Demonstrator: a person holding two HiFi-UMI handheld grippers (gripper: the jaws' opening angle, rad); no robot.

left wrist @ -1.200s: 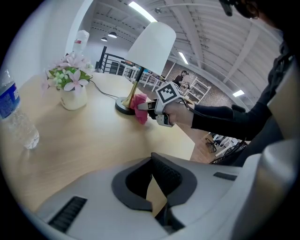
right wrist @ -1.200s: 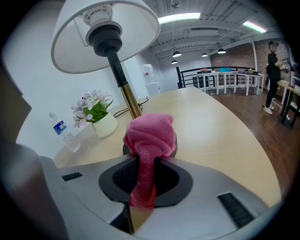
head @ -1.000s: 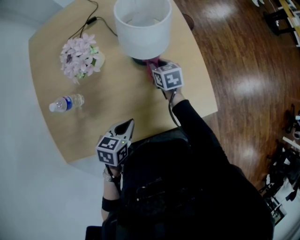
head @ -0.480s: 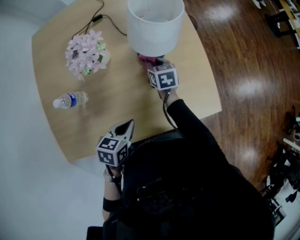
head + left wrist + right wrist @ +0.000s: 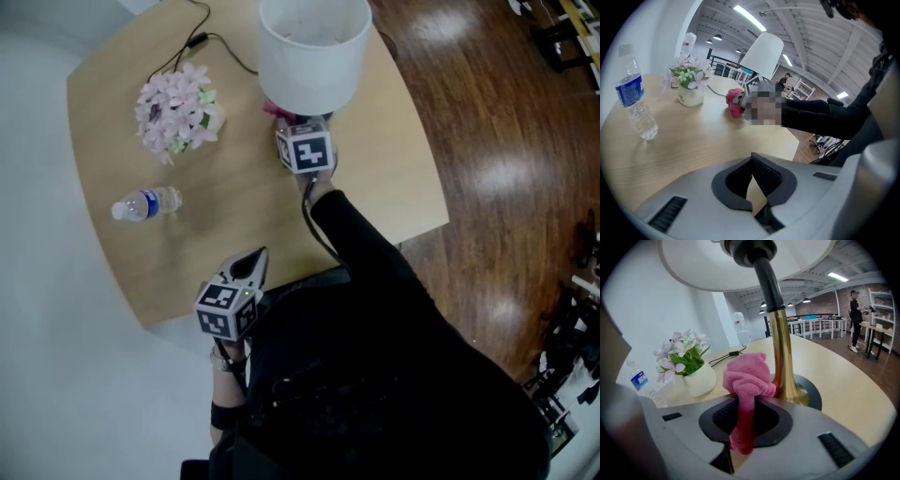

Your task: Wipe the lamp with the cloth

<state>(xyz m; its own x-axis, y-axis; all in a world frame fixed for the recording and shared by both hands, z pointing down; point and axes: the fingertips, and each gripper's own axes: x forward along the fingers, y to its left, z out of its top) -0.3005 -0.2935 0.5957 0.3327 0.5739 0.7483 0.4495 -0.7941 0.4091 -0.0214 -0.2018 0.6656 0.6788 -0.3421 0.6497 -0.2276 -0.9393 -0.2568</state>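
Two tongs are in my hands. Nearest to me, the left tongs (image 5: pixel 253 262) are pressed together with nothing between them, held above the near edge of the pale wooden worktop (image 5: pixel 234 206), well apart from everything on it. Further out, my right tongs (image 5: pixel 744 404) are pinching the pink terry cloth (image 5: pixel 747 376): one strip of it runs down between the pads, and the bunched, knotted end sticks out past the tips. That bunch lies against the lower part of the lamp's brass stem (image 5: pixel 783 357), just above the round black base (image 5: pixel 813 397), under the white drum shade (image 5: pixel 311 52). To the left of the lamp stands a small white pot of pink flowers (image 5: pixel 176 111), and nearer to me on that side lies a clear plastic water bottle with a blue label (image 5: pixel 145 203). A black cable (image 5: pixel 202 37) runs across the far end of the worktop behind the flowers. Dark wooden floor (image 5: pixel 487 141) shows to the right.
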